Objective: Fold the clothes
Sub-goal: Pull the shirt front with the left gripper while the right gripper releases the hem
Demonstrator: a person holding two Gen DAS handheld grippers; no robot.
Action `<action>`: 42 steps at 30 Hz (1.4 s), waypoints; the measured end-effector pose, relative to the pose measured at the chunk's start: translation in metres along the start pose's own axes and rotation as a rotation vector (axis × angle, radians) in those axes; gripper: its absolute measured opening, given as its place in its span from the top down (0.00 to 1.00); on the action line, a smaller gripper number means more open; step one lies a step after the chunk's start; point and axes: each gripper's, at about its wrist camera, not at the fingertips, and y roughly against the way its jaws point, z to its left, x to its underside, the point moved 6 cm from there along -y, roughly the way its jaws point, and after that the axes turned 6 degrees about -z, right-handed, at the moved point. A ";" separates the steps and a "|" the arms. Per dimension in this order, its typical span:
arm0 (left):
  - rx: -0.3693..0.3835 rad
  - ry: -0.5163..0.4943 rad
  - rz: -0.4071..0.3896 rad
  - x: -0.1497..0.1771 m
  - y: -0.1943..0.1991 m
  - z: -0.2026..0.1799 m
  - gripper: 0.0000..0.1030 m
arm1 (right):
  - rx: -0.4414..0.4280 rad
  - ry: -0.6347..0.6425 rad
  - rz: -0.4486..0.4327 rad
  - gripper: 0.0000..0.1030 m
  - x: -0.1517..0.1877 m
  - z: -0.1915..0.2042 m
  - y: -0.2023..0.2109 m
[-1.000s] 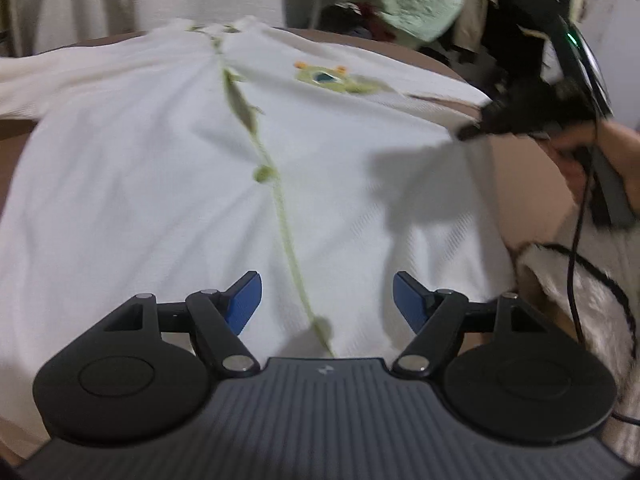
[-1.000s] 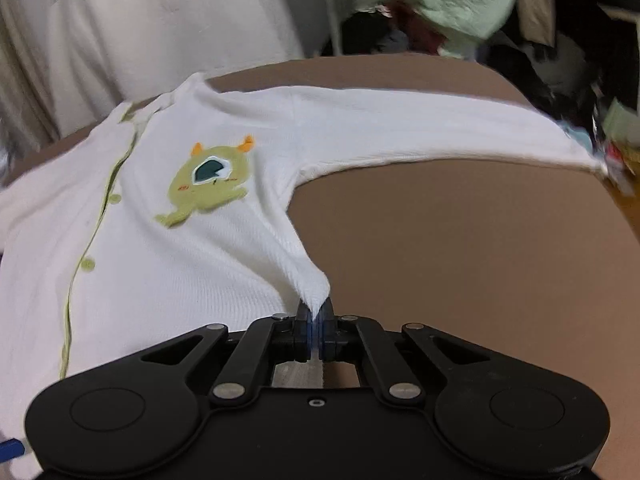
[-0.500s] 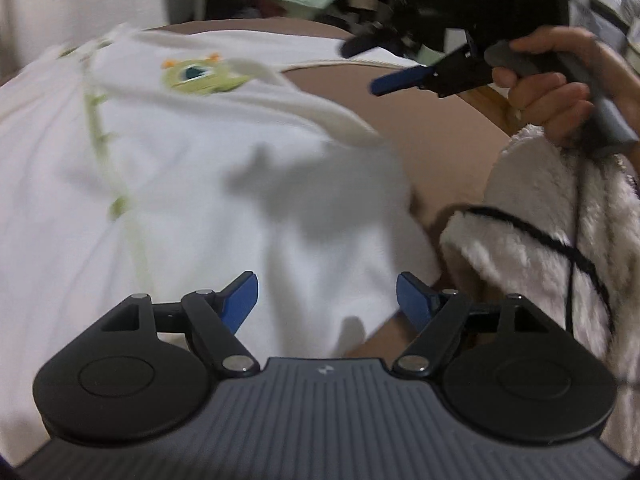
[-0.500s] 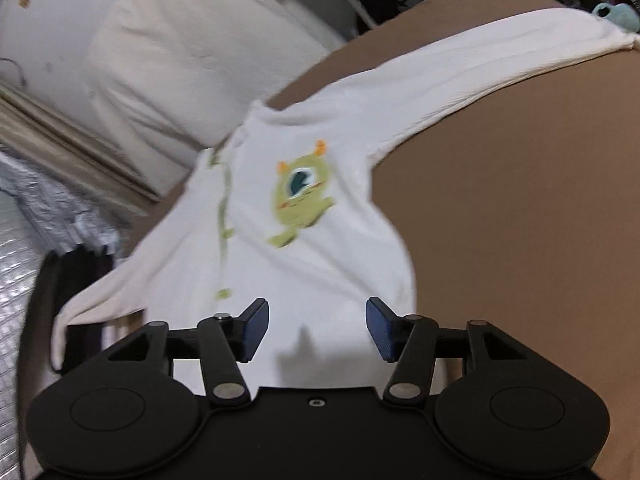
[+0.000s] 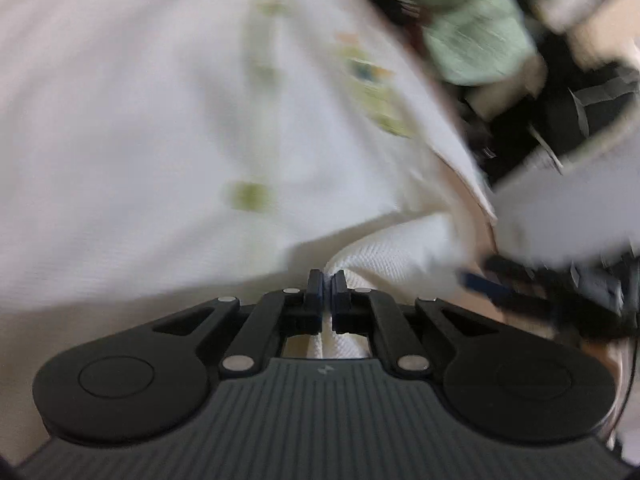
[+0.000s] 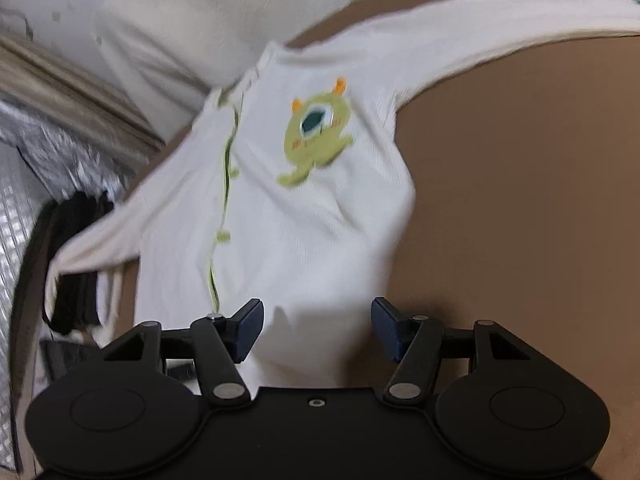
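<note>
A white baby cardigan (image 6: 304,240) with green buttons and a green one-eyed monster patch (image 6: 316,132) lies spread on a brown surface (image 6: 520,220). One sleeve (image 6: 500,36) stretches to the upper right. In the blurred left wrist view my left gripper (image 5: 326,280) is shut on a bunched fold of the cardigan's (image 5: 160,140) hem, and cloth shows between the pads. My right gripper (image 6: 316,320) hovers over the lower hem with its jaws still opening and its pads clear of the cloth. It also shows, blurred, at the right as my right gripper (image 5: 540,288).
White bedding (image 6: 180,20) is heaped behind the cardigan. A silvery quilted sheet (image 6: 36,168) and dark items (image 6: 76,272) lie at the left. Pale green cloth (image 5: 476,36) and dark clutter (image 5: 580,104) fill the upper right of the left wrist view.
My left gripper swung down to the hem and shut on a fold of it. My right gripper let go of the cloth it pinched and opened, tilting over the cardigan.
</note>
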 end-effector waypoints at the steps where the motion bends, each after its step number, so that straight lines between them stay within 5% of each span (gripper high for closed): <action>1: -0.006 0.007 -0.001 0.001 0.000 0.005 0.97 | 0.008 0.009 0.015 0.37 0.003 0.001 -0.003; 10: 0.028 0.064 0.011 0.005 -0.009 0.001 0.97 | -0.044 0.297 0.150 0.37 0.037 0.045 -0.020; 14: 0.036 0.071 0.018 -0.003 -0.008 0.011 0.97 | 0.021 0.277 0.214 0.35 0.049 0.047 -0.054; 16: 0.028 0.052 0.018 -0.004 -0.008 0.011 0.97 | 0.022 0.300 0.175 0.38 0.049 0.051 -0.056; 17: 0.023 0.039 0.018 -0.004 -0.007 0.010 0.97 | 0.019 0.323 0.141 0.70 0.049 0.055 -0.053; 18: 0.021 0.025 0.017 -0.004 -0.004 0.009 0.97 | 0.016 0.345 0.107 0.92 0.048 0.058 -0.051; 21: 0.034 -0.056 0.008 -0.006 0.012 -0.005 0.88 | -0.006 0.377 0.002 0.93 0.044 0.069 -0.021; 25: 0.093 -0.221 0.002 -0.002 0.031 -0.035 0.52 | -0.056 0.364 -0.141 0.93 0.034 0.083 0.054; 31: 0.147 -0.248 0.189 0.043 0.011 -0.055 0.50 | 0.053 0.312 -0.190 0.93 0.045 0.058 0.123; 35: 0.080 -0.239 0.298 0.078 0.002 -0.041 0.51 | 0.148 0.306 -0.079 0.93 0.069 0.027 0.124; 41: 0.035 -0.247 0.317 0.093 0.017 -0.040 0.50 | 0.283 0.368 -0.061 0.89 0.067 0.019 0.118; 42: 0.028 -0.261 0.314 0.097 0.020 -0.041 0.51 | 0.309 0.381 -0.083 0.79 0.062 0.021 0.122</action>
